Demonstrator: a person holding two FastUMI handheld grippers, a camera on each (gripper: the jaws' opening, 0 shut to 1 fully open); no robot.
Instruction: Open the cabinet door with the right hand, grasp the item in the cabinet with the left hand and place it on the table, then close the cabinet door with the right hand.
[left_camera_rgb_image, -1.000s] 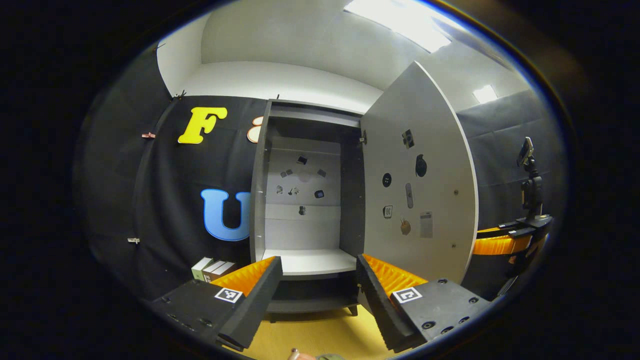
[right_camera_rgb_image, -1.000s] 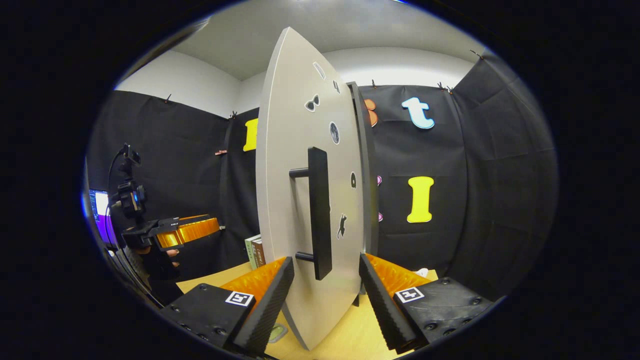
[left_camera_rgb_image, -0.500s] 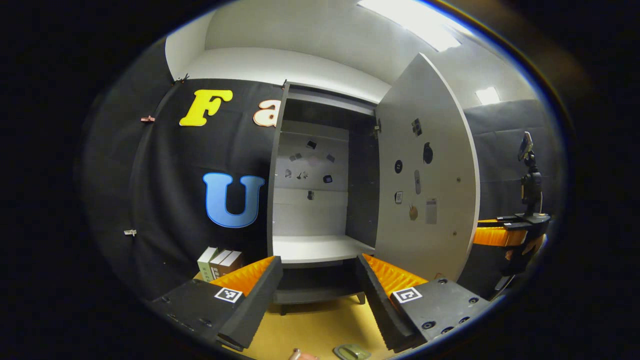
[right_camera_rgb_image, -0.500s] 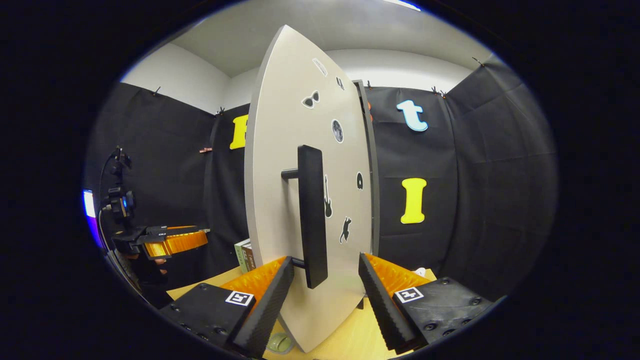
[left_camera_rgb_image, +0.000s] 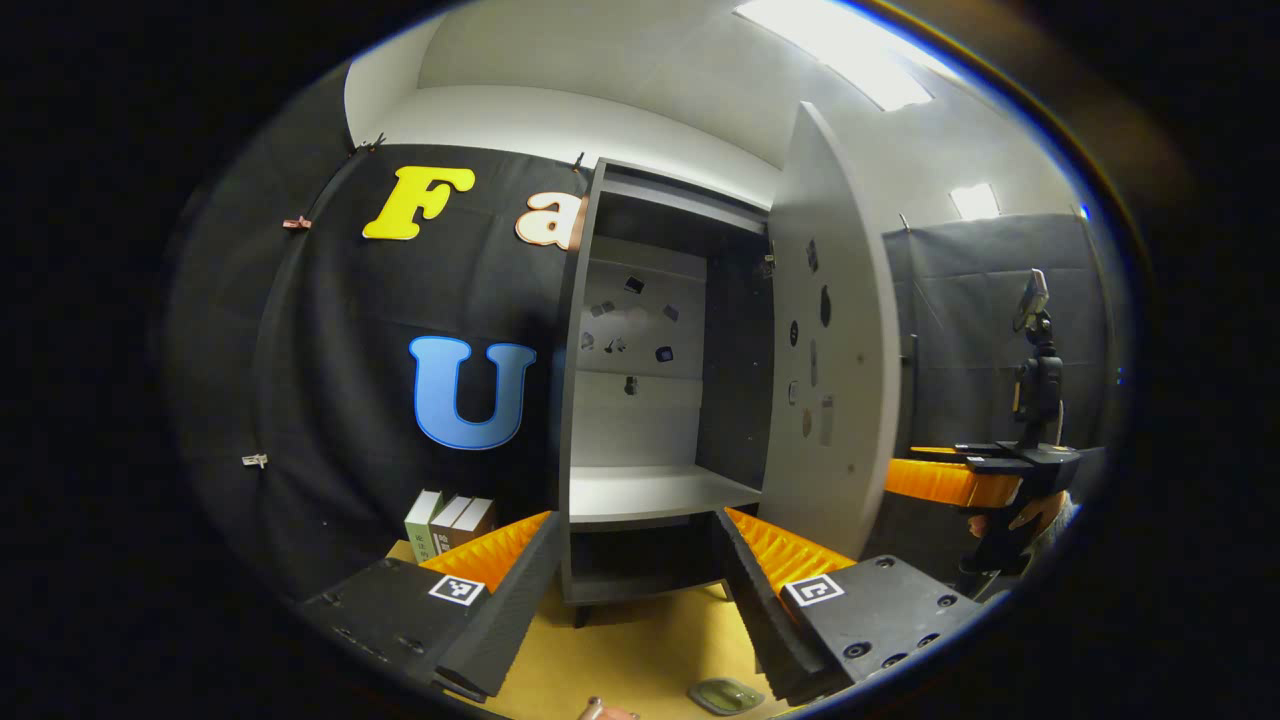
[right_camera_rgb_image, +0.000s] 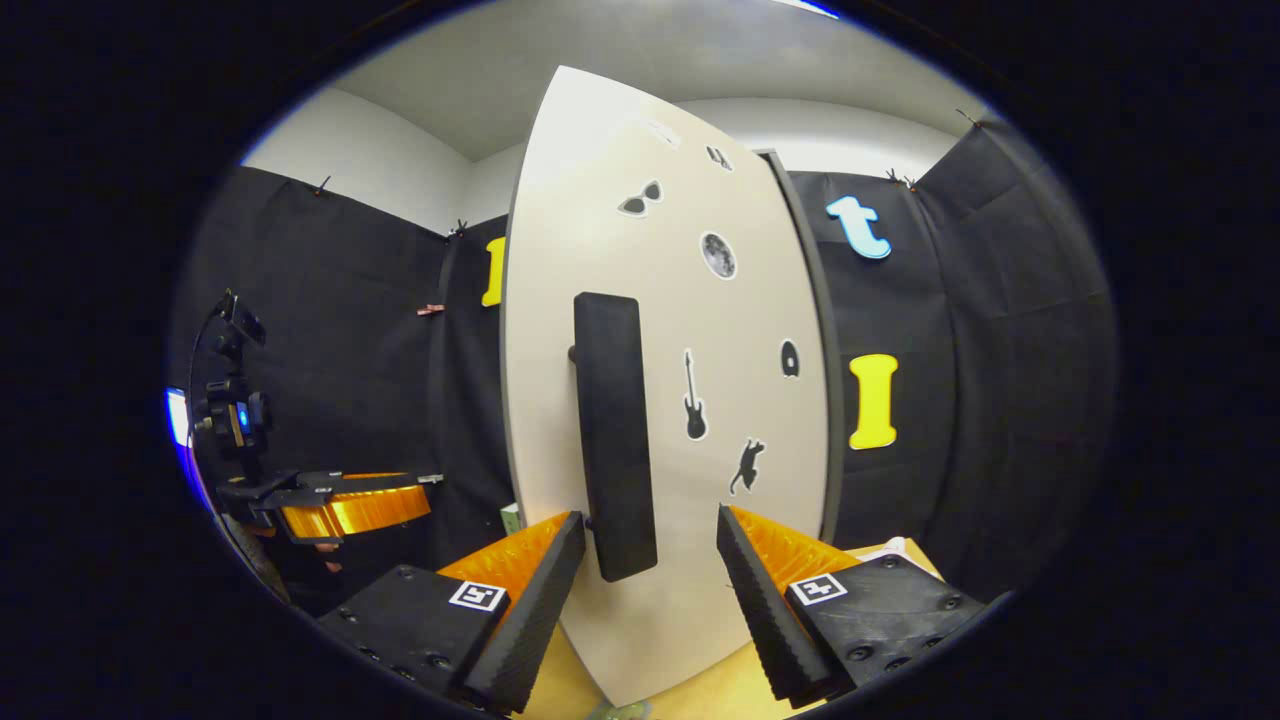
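The grey cabinet (left_camera_rgb_image: 640, 330) stands on the yellow table (left_camera_rgb_image: 640, 655), its inside and white shelf (left_camera_rgb_image: 650, 490) bare. Its door (left_camera_rgb_image: 830, 360) hangs part-way open, edge towards me. A small flat greenish item (left_camera_rgb_image: 725, 695) lies on the table below my left gripper (left_camera_rgb_image: 635, 590), which is open and holds nothing. In the right gripper view the door's outer face (right_camera_rgb_image: 720, 400) is close, with stickers and a black bar handle (right_camera_rgb_image: 612, 430). My right gripper (right_camera_rgb_image: 645, 590) is open, the handle's lower end standing between its fingers without touching them. It also appears beyond the door (left_camera_rgb_image: 950, 480).
Three books (left_camera_rgb_image: 445, 520) stand on the table left of the cabinet. A small pink thing (left_camera_rgb_image: 600, 710) lies at the table's near edge. The left gripper (right_camera_rgb_image: 340, 505), held by a hand, hangs left of the door in the right gripper view.
The door has swung towards the cabinet, now showing more of its outer face to the right gripper. The left gripper has drawn back, bringing the greenish item on the table into sight.
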